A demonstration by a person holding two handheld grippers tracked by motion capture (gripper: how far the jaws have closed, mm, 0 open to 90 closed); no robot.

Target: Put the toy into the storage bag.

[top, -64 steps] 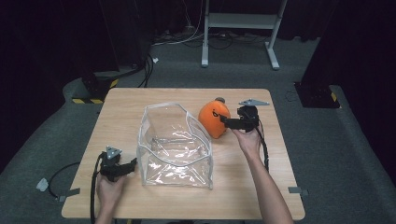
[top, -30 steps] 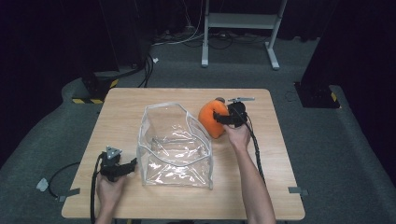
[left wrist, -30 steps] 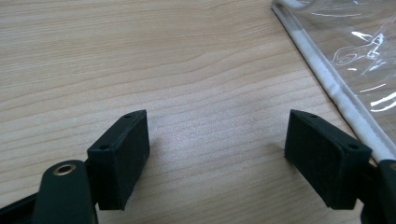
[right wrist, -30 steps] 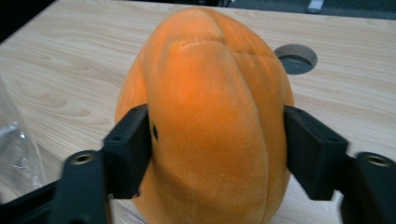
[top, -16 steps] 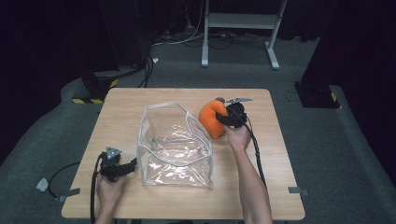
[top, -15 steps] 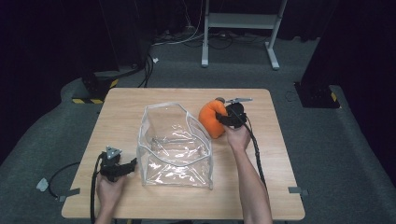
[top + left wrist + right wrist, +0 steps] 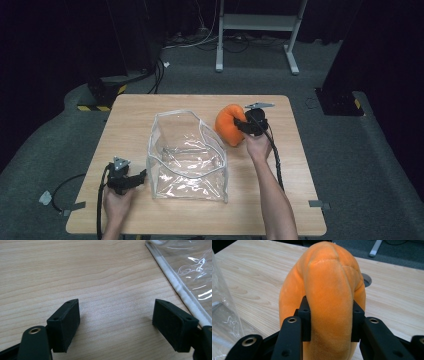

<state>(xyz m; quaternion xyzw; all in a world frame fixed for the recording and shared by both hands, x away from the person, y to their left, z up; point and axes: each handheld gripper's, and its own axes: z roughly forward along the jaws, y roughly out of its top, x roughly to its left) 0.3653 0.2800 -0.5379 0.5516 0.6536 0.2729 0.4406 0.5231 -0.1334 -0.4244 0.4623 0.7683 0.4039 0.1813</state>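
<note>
An orange plush pumpkin (image 7: pixel 227 123) (image 7: pixel 329 290) stands on the wooden table (image 7: pixel 135 115) at the back right, beside a clear plastic zip bag (image 7: pixel 187 152) that stands open in the middle. My right gripper (image 7: pixel 241 127) (image 7: pixel 329 317) has just closed its jaws and is shut on the pumpkin, with both pads pressing into a bulging fold of plush. My left gripper (image 7: pixel 140 176) (image 7: pixel 117 320) rests low at the front left with its jaws open over bare wood. The bag's white-edged seam (image 7: pixel 180 287) lies just to the right of them.
A round cable hole (image 7: pixel 366 280) in the tabletop lies behind the pumpkin. A metal frame (image 7: pixel 257 25) and cables stand on the grey floor beyond the table. Black curtains close off the back and sides.
The right hand moved left from beside the pumpkin onto it, and its jaws closed on the plush. The left hand and the bag have stayed put.
</note>
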